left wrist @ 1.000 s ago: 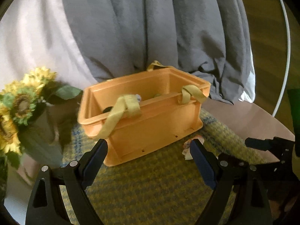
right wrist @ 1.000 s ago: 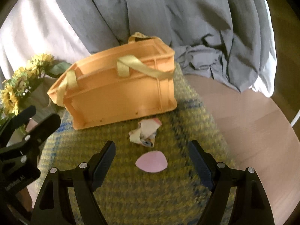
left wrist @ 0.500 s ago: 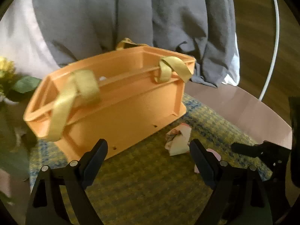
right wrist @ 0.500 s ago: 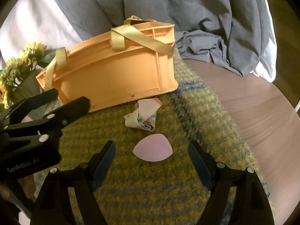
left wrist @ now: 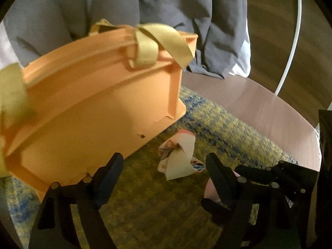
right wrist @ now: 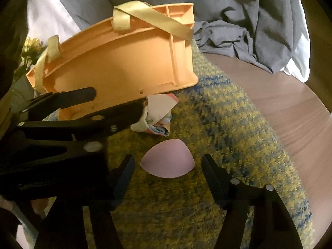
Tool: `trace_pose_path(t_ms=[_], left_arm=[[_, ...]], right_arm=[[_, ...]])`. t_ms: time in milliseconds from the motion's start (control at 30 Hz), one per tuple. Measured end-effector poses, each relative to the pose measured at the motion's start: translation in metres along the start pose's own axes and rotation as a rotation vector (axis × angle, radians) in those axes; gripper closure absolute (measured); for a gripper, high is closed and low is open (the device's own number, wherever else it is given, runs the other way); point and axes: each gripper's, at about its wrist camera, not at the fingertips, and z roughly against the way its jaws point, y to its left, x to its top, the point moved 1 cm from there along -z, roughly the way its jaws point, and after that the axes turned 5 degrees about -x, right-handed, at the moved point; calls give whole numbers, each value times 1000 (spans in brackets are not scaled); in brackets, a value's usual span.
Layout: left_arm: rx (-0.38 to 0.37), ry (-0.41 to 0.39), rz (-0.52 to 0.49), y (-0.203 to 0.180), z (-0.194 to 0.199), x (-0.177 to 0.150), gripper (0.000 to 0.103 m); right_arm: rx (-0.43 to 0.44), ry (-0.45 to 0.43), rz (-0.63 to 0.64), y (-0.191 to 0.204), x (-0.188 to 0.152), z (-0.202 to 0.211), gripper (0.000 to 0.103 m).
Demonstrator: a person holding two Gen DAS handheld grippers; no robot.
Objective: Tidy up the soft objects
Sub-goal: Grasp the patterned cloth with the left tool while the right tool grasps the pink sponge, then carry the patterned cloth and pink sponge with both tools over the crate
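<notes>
We hold both grippers released: the left point(left wrist: 164, 166) aims at the crumpled cloth point(left wrist: 178, 157) just beside the bin point(right wrist: 116, 62), the right point(right wrist: 168, 166) straddles the pink pad point(right wrist: 168, 161) on the mat point(right wrist: 228, 134), ready to pinch each.

We look forward and down from each wrist, low over the mat point(left wrist: 209, 120). Our left view sits close against the crate point(left wrist: 99, 95); our right stands further back. Both share the crate, crumpled cloth point(right wrist: 155, 116) and counter point(right wrist: 290, 108).
</notes>
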Motion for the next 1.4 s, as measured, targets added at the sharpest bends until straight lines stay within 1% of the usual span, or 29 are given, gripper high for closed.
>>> trace_pose_path(t_ms=[167,233,267,333,367,433,467,500,633,767,1000,1133,1400], left_arm=[[-18,25,17,-1,-15,0,28],[-20,39,24,0,-21,0,34],[-20,45,27,0,-24,0,35],[-17,58,31,0,-28,-1,44],[-17,66,33,1,-31,-1,47],[-18,74,36,0,-34,-2,59],[-19,78,40,0,-35,-3,62],[-16,79,45,0,-35,-4,63],[0,60,50,-1,-28,-4,73],[52,48,41,-1,-20,-3,75],[105,33,66,4,-2,-8,75],[150,11,72,5,12,-10,75],[213,-31,116,2,45,-14,75]], right_arm=[[5,10,2,0,1,-6,43],[9,10,-1,0,1,-7,46],[14,11,0,-1,1,-7,47],[16,9,0,0,2,-9,48],[17,8,0,0,3,-9,48],[20,9,-2,0,3,-10,49],[22,9,-4,0,4,-10,49],[24,9,-4,-1,4,-10,49],[29,7,-3,-2,4,-10,51],[31,6,-4,-2,3,-10,51],[25,-2,-2,-2,2,-8,52],[23,-10,-9,-7,3,-5,52],[47,-51,-21,-14,11,15,52]])
